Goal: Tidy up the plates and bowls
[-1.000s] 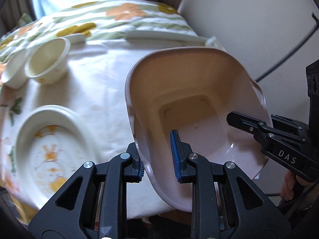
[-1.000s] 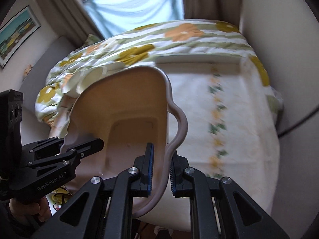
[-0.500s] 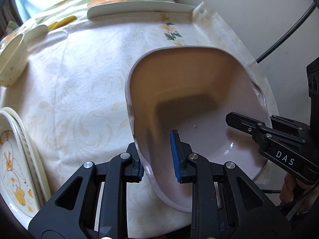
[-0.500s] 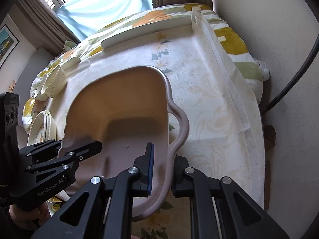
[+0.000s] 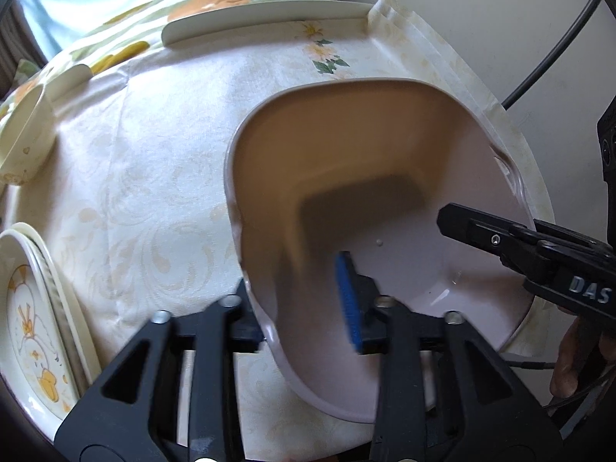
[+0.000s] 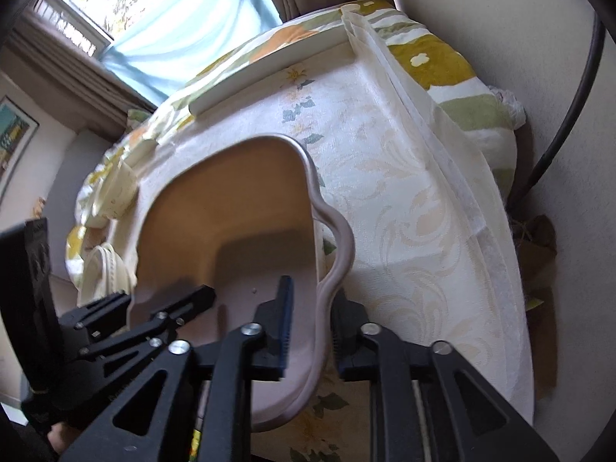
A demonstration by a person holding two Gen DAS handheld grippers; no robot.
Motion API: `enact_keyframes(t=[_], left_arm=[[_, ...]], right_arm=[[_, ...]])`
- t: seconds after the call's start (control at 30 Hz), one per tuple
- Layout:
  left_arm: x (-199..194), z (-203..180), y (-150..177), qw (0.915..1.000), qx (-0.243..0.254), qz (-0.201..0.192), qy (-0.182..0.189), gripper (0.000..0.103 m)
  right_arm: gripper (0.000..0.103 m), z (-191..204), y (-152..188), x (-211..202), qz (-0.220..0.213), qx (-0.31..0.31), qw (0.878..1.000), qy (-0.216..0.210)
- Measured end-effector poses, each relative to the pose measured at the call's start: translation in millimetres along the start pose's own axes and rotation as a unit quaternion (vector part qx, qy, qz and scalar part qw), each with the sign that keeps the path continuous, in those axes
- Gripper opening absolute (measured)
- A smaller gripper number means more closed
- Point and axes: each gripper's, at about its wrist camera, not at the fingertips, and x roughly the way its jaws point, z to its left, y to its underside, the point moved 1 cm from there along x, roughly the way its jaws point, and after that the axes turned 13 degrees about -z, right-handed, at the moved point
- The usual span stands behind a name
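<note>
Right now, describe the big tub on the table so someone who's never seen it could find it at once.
Start at the table with the cream floral cloth, by the wall. At its near corner sits the tub, a deep pinkish-beige basin with a wavy handle lip. Unlike the small cream bowls and flat painted plates nearby, it is plain, large and squarish.

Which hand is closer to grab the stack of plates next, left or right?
Probably left. The left gripper is on the side of the pink tub nearest the stacked plates; the right gripper is at the far rim. Both jaws have just been opening, with the rim between them.
</note>
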Motion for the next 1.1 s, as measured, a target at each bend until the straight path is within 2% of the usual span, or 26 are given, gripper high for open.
enact_keyframes(t=[0.03,0.07,0.13,0.27,0.43,0.6,0.73,0.77,0.83,0.87,0.97,1.1], left_arm=[[0,0,0,1.0,0.001,-0.003,-0.001,0.071],[-2,-1,0,0.9999,0.001,-0.01,-0.003,0.085],[-5,-1,0,0.9998,0.001,-0.02,-0.002,0.085],[-8,1,0,0.9999,0.003,-0.011,-0.004,0.085],[-35,9,-1,0.9997,0.002,-0.018,-0.015,0.085],[-89,25,-6,0.9981,-0.005,-0.048,-0.039,0.085],[-150,47,-19,0.9926,-0.021,-0.099,-0.067,0.085],[-166,55,-24,0.9901,-0.026,-0.115,-0.076,0.09],[-190,70,-34,0.9838,-0.034,-0.143,-0.102,0.103],[-202,80,-38,0.979,-0.04,-0.161,-0.119,0.103],[-219,114,-48,0.9726,-0.06,-0.177,-0.139,0.103],[-230,169,-59,0.9678,-0.101,-0.181,-0.142,0.103]], right_arm=[[0.052,-1,-1,0,-0.004,0.008,1.0,-0.002],[0.059,-3,-1,-2,-0.01,0.015,1.0,-0.002],[0.059,-4,-2,-3,-0.016,0.025,1.0,-0.002],[0.059,-5,-5,-13,-0.028,0.032,0.999,0.004],[0.059,11,-14,-40,-0.054,0.001,0.998,0.022],[0.059,45,-28,-74,-0.082,-0.056,0.995,0.02],[0.059,84,-45,-92,-0.1,-0.098,0.99,-0.016],[0.06,96,-49,-94,-0.104,-0.107,0.988,-0.027],[0.082,121,-57,-95,-0.119,-0.125,0.984,-0.044],[0.103,132,-60,-95,-0.126,-0.134,0.982,-0.052],[0.103,165,-68,-86,-0.131,-0.159,0.975,-0.08],[0.103,204,-76,-63,-0.102,-0.18,0.974,-0.093]])
